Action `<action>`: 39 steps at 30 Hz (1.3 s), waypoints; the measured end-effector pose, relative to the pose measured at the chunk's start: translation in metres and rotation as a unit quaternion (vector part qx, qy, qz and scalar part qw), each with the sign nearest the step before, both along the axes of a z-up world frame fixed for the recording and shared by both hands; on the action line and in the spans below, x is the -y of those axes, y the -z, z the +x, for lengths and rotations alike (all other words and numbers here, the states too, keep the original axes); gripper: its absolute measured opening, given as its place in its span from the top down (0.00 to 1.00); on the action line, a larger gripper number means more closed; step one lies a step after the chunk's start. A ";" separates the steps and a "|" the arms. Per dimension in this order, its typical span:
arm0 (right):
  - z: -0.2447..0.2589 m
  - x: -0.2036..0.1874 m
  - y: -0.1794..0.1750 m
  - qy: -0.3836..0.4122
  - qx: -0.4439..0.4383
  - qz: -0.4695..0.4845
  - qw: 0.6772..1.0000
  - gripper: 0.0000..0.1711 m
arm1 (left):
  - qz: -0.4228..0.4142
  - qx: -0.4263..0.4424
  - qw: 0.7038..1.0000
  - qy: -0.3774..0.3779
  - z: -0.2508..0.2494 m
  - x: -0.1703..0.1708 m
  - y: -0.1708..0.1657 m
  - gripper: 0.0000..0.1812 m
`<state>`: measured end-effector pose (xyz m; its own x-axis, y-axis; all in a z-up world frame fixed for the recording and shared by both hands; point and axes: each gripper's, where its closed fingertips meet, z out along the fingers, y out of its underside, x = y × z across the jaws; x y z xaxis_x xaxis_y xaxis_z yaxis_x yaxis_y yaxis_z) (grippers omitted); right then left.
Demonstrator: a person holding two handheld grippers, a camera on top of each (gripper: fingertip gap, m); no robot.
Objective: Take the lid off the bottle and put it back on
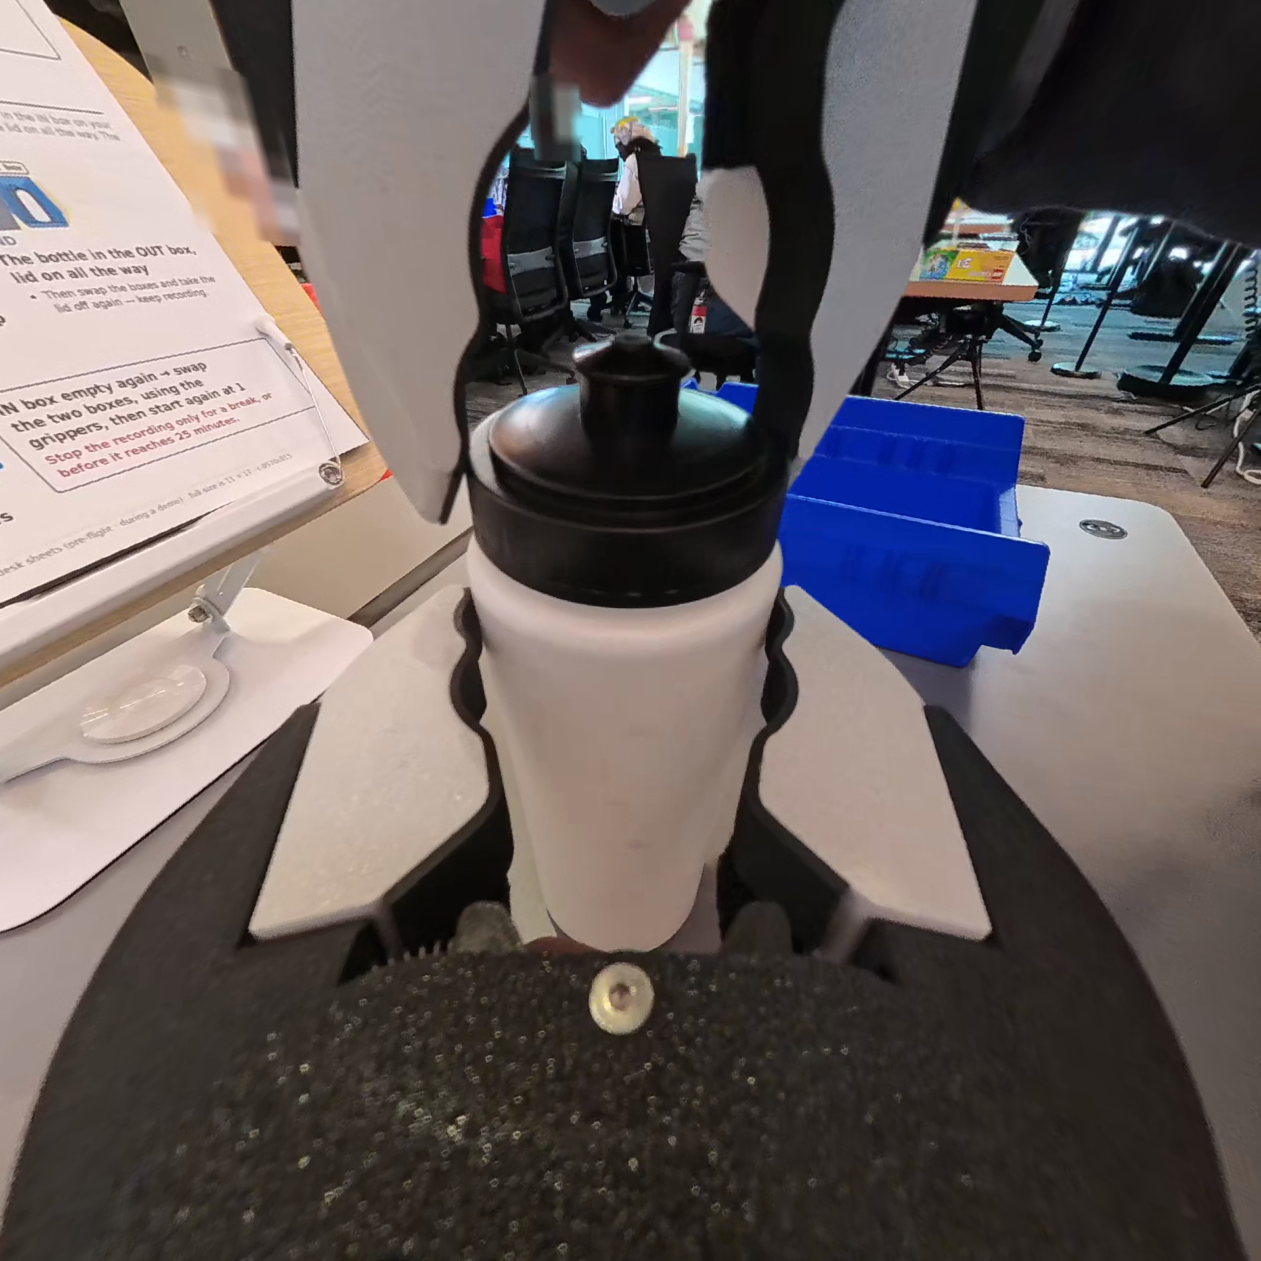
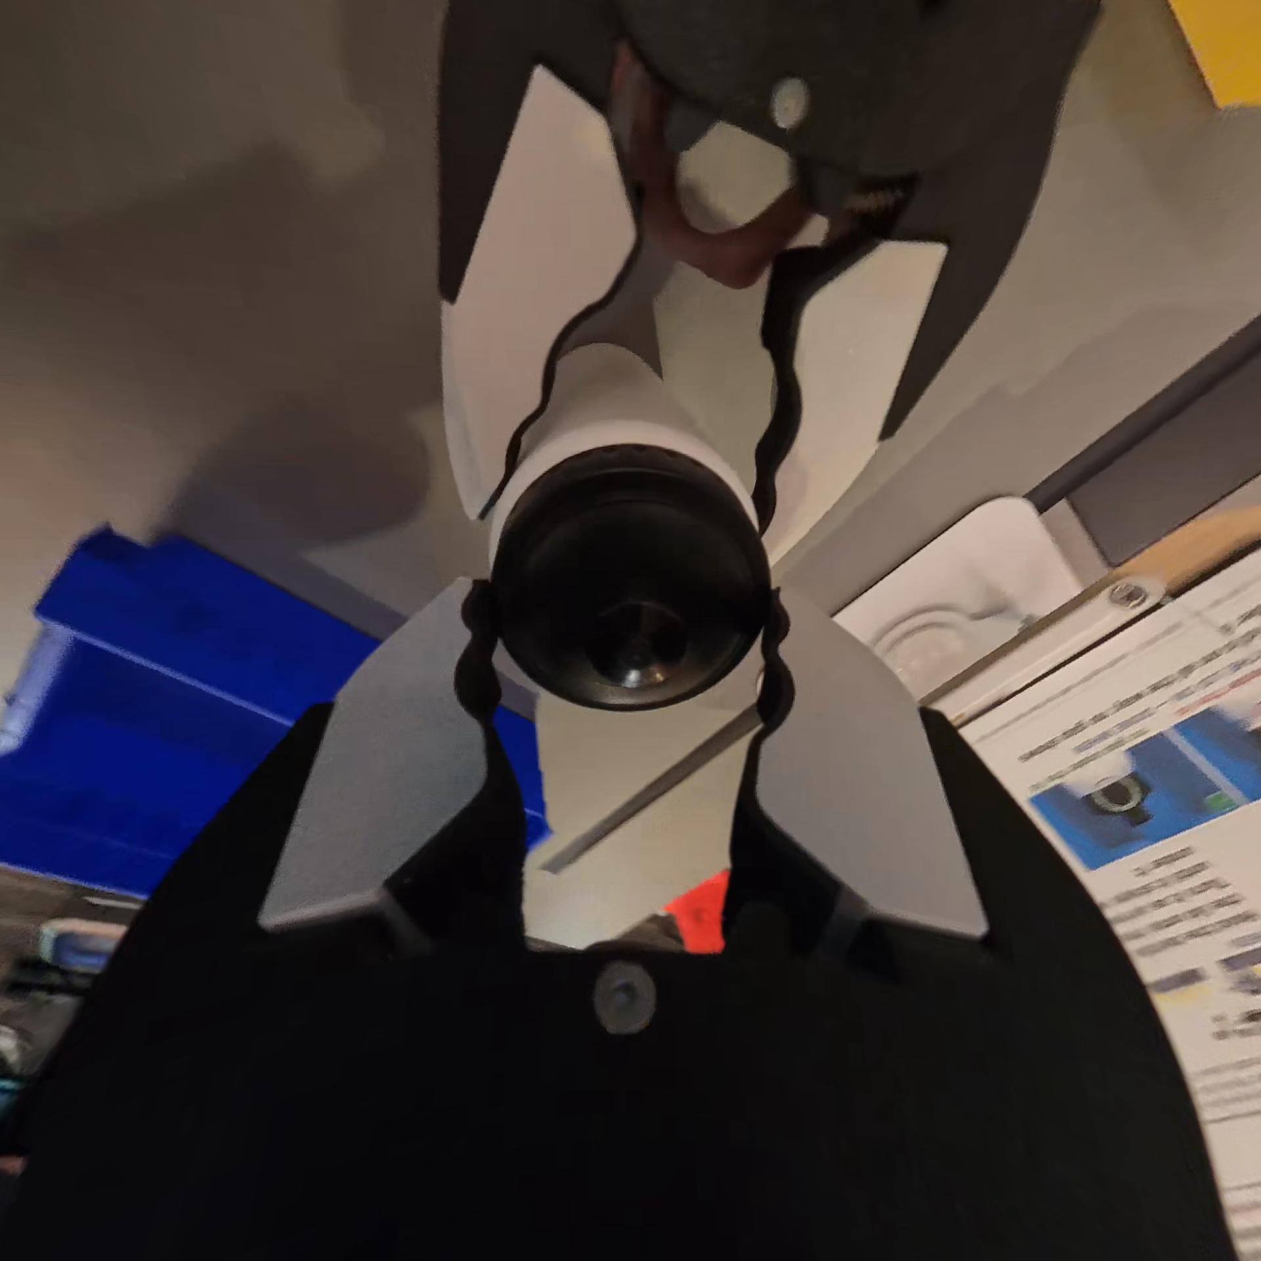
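Over the grey counter (image 1: 1126,682) your left tool (image 1: 624,675) clamps the white bottle (image 1: 614,750); your right tool (image 2: 624,638) grips its black lid (image 2: 631,593), seemingly seated; twist next

White bottle (image 1: 624,737), black lid (image 1: 624,477). Both claws have pale grey fingers (image 1: 382,785) with black wavy edging (speckled black body below). Bright blue bin (image 1: 907,553); light grey desk (image 1: 1105,682).

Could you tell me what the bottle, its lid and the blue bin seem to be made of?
Bottle: likely soft matte plastic, white and slightly translucent. Lid: harder black plastic, semi-gloss, with highlights on the dome. Bin: rigid moulded plastic, smooth sheen and sharp ribs.
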<state>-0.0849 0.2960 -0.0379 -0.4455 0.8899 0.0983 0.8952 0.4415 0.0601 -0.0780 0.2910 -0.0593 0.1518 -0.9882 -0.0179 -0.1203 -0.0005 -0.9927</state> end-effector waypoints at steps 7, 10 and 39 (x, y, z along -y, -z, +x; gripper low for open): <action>0.001 -0.005 -0.002 -0.176 0.075 0.049 0.980 0.56 | 0.000 0.002 1.000 0.009 0.001 0.001 0.000 0.56; 0.000 -0.005 -0.002 -0.167 0.085 0.058 0.980 0.56 | -0.001 0.003 1.000 0.014 0.000 0.002 0.000 0.56; -0.003 -0.001 0.002 0.625 -0.203 0.014 0.753 0.51 | -0.013 0.010 1.000 -0.025 0.004 -0.002 0.001 0.56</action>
